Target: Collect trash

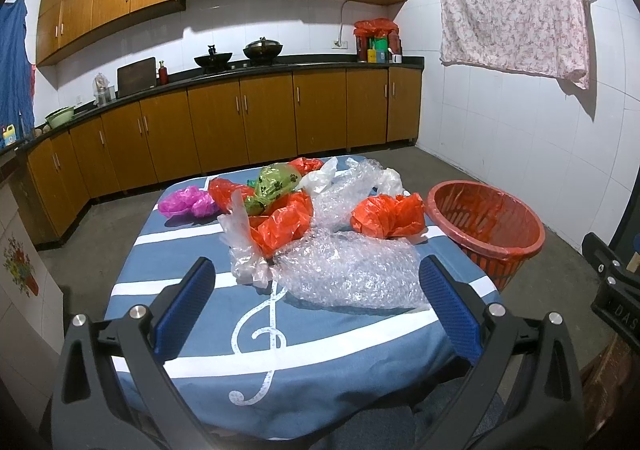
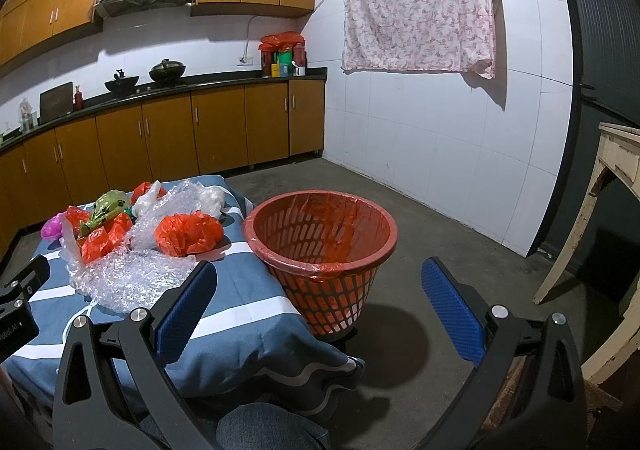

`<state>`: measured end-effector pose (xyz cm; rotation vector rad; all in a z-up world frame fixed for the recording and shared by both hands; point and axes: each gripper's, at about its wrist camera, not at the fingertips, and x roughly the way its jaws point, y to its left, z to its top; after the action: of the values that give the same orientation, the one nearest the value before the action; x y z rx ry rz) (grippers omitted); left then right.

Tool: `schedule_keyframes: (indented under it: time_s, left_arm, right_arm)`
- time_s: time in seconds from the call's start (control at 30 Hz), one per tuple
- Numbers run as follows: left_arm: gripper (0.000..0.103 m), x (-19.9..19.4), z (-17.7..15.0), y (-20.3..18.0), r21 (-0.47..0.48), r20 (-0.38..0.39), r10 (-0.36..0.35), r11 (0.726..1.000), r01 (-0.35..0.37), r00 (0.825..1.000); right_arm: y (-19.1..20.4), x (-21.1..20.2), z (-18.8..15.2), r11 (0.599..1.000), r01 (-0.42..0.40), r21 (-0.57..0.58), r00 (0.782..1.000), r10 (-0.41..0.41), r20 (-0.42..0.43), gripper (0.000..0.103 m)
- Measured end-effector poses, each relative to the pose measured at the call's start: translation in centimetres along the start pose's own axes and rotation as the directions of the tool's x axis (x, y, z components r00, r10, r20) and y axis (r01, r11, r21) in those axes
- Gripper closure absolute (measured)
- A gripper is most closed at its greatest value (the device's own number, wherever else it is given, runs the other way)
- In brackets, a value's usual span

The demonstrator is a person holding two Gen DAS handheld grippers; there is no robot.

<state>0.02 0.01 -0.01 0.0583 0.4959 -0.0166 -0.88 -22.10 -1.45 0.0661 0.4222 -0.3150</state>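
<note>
Looking at the pile on the table [image 1: 168, 250], you see only light, soft things: a sheet of bubble wrap [image 1: 352, 274] nearest to you, a clear bag [image 1: 244, 250] touching its left end, several orange bags [image 1: 284, 226], a green bag [image 1: 276, 182] and a pink bag [image 1: 184, 204] further back. I judge that none of them has real weight, so they will crumple and slide between the pads rather than resist. The film is slippery, and a flat layer may slip out; it is better that you take a bunched fold or a knot, for example the gathered neck where the bubble wrap meets the clear bag. Your left gripper [image 1: 316, 306] is spread wide and holds nothing; the bubble wrap lies just ahead, between the lines of its two fingers. Your right gripper [image 2: 316, 306] is also wide apart and empty, and it points toward the bin [image 2: 320, 250]. The left view shows the whole pile and the pink bag clearly, but only part of the bin at the table's right edge. The right view shows what the left one does not: the bin stands on the floor just beside the table, it has an orange liner, and I can see nothing in it.
</note>
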Motion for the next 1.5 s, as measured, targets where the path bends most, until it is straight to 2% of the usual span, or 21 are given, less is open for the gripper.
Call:
schedule_keyframes:
  time_s: [1.3, 1.5]
  left_arm:
    - [0.004, 0.0, 0.0, 0.0, -0.004, -0.009, -0.002, 1.000, 0.002, 1.000]
    - [0.004, 0.9, -1.2, 0.4, -0.005, -0.011, -0.004, 1.000, 0.004, 1.000]
  right_arm:
    - [0.0, 0.1, 0.0, 1.000, -0.002, 0.001, 1.000, 0.002, 0.001, 0.002]
    - [0.3, 0.2, 0.1, 1.000, -0.003, -0.005, 1.000, 0.003, 0.001, 0.002]
